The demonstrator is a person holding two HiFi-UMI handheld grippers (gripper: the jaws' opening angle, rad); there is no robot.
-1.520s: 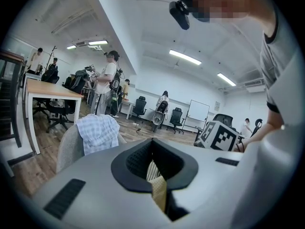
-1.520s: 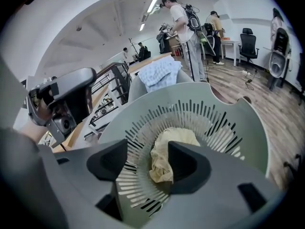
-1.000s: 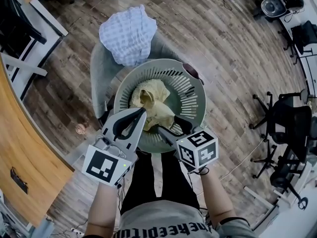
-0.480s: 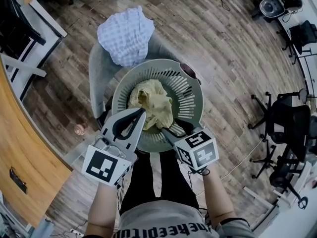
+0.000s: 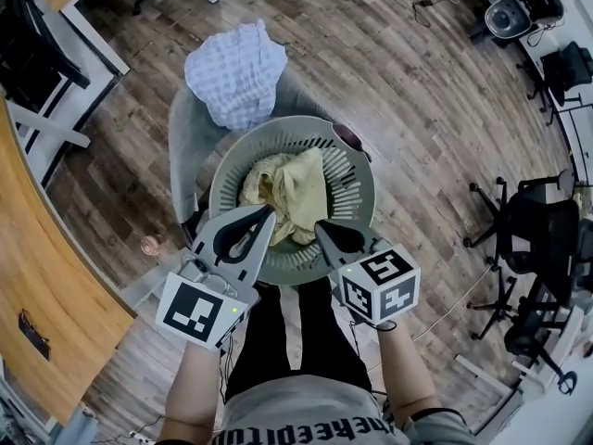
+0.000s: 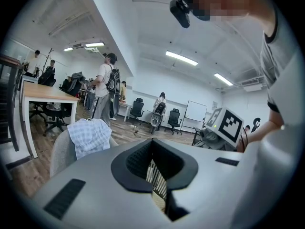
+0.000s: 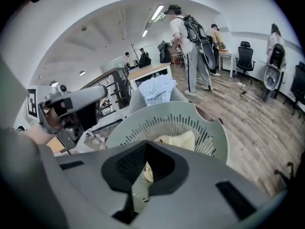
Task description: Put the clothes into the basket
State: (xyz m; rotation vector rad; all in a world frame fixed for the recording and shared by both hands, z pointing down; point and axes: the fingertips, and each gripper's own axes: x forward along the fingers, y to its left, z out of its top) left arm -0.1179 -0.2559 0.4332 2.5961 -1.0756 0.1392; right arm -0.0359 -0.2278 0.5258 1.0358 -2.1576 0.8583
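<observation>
right hand-held gripper (image 5: pixel 324 231) rose; yellow garment (image 5: pixel 289 195) lies crumpled

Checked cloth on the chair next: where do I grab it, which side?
Likely the bunched crest of the checked cloth, where it humps over the chair back. Come from above, basket side: folds stand proud there, while its edges hug the chair.

Only cropped, unreadable lettering (image 5: pixel 306 432) shows on the person's shirt (image 5: pixel 306 411)
</observation>
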